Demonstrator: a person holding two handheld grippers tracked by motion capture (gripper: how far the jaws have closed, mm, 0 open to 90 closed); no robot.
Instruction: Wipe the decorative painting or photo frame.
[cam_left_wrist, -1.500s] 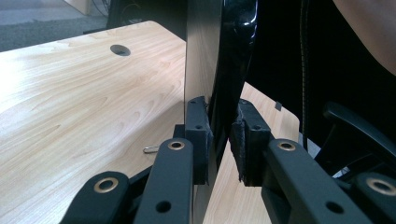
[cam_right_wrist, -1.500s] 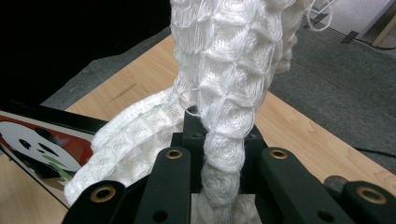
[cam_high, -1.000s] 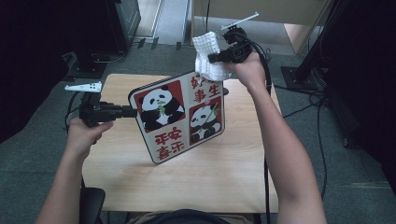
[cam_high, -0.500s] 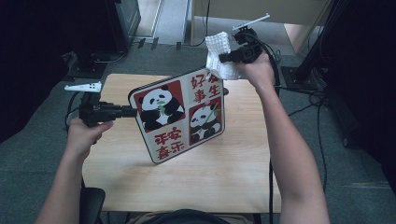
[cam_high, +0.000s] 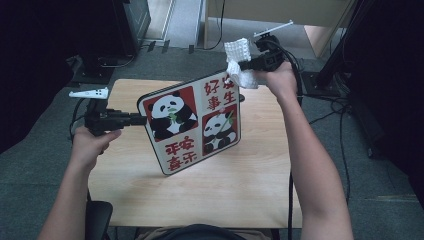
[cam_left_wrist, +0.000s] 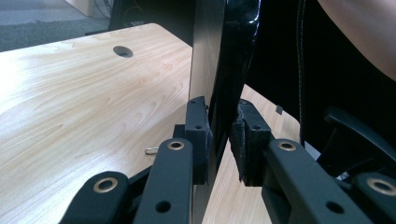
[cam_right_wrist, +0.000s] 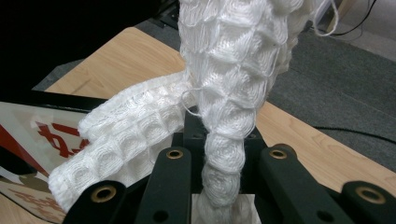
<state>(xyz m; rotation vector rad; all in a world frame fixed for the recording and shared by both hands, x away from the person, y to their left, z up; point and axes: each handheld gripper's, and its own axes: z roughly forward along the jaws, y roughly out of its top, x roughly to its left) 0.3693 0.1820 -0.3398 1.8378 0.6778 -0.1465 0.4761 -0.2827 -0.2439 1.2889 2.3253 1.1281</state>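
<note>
- One panda tray (cam_high: 192, 125) stands tilted on edge over the middle of the wooden table (cam_high: 240, 185), its lower rim on or just above the top; cannot tell which
- The left gripper (cam_high: 134, 119) is clenched on the tray's left rim, a pad (cam_left_wrist: 198, 135) on each face
- The right gripper (cam_high: 245, 65) is clamped on one white waffle-weave cloth (cam_high: 239, 62), which lies against the tray's far upper corner
- One small metal clip (cam_left_wrist: 151, 150) lies on the table near the left jaws; a round cable hole (cam_left_wrist: 123, 51) sits farther off
- Bare tabletop lies open in front of the tray and to its right
- Beyond the far edge: grey carpet, cables and dark stands
</note>
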